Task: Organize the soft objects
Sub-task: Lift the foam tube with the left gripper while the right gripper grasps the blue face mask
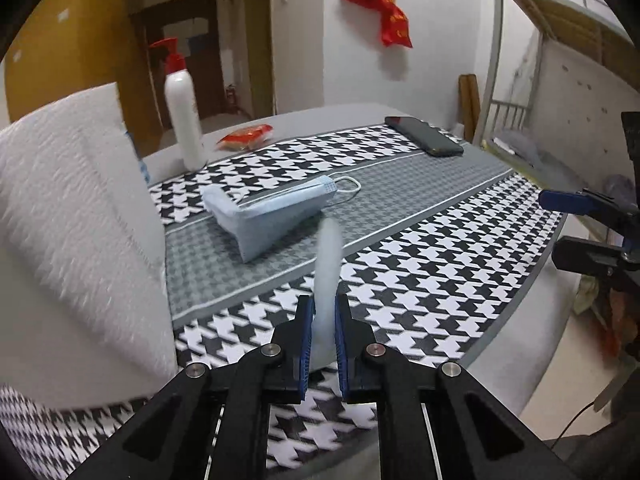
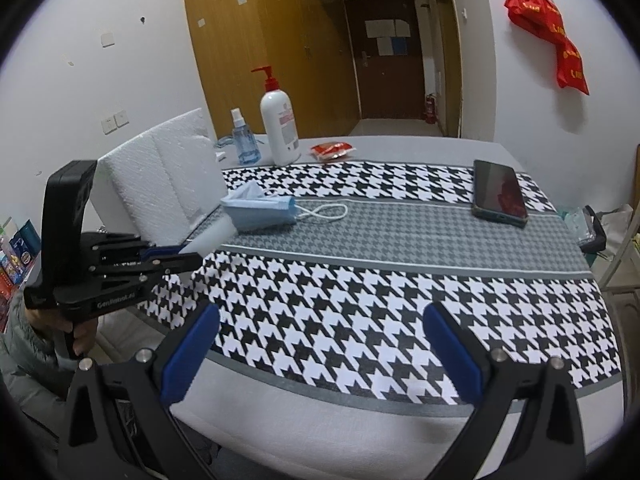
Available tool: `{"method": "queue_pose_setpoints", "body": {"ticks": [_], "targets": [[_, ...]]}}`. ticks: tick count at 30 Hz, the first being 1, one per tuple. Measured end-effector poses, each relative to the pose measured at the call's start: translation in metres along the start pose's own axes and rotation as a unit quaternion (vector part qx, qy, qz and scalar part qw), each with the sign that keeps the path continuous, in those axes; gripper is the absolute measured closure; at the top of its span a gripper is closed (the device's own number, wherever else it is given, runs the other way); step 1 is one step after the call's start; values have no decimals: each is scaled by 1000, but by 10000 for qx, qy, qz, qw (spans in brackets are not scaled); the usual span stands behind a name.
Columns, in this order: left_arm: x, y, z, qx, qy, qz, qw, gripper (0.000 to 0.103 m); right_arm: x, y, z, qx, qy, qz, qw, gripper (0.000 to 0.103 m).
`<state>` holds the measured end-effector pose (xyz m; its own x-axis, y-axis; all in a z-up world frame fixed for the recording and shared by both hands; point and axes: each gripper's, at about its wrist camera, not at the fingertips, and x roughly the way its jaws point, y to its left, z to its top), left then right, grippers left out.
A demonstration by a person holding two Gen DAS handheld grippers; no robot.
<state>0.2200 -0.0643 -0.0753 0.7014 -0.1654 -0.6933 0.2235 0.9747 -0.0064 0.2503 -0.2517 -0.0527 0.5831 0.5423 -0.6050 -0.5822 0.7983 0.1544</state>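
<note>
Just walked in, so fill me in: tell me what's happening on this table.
A person is tidying soft items with two handheld grippers. The left gripper is shut on a pale blue face mask, held above the houndstooth cloth. A stack of blue masks lies beyond. The right gripper hangs open and empty.

You have 1 pump bottle (image 2: pixel 280 128), 1 spray bottle (image 2: pixel 244 140), 1 red packet (image 2: pixel 332 149) along the table's (image 2: pixel 400 392) far edge; 1 phone (image 2: pixel 499 194) far-right corner.

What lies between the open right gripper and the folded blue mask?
Only bare houndstooth cloth between right gripper and mask, clearest in the right wrist view.
</note>
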Motion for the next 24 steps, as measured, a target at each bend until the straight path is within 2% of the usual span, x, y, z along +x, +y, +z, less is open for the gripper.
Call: {"method": "queue_pose_setpoints", "body": {"ticks": [12, 20, 24], "targets": [[-20, 10, -22, -357, -126, 272, 9989, 91, 26, 26, 28, -445, -5, 208, 9988, 1], [-28, 18, -29, -588, -239, 485, 9968, 91, 55, 40, 49, -730, 223, 363, 9964, 1], [-32, 21, -32, -720, -318, 474, 9958, 91, 65, 51, 58, -982, 322, 381, 9939, 1]]}}
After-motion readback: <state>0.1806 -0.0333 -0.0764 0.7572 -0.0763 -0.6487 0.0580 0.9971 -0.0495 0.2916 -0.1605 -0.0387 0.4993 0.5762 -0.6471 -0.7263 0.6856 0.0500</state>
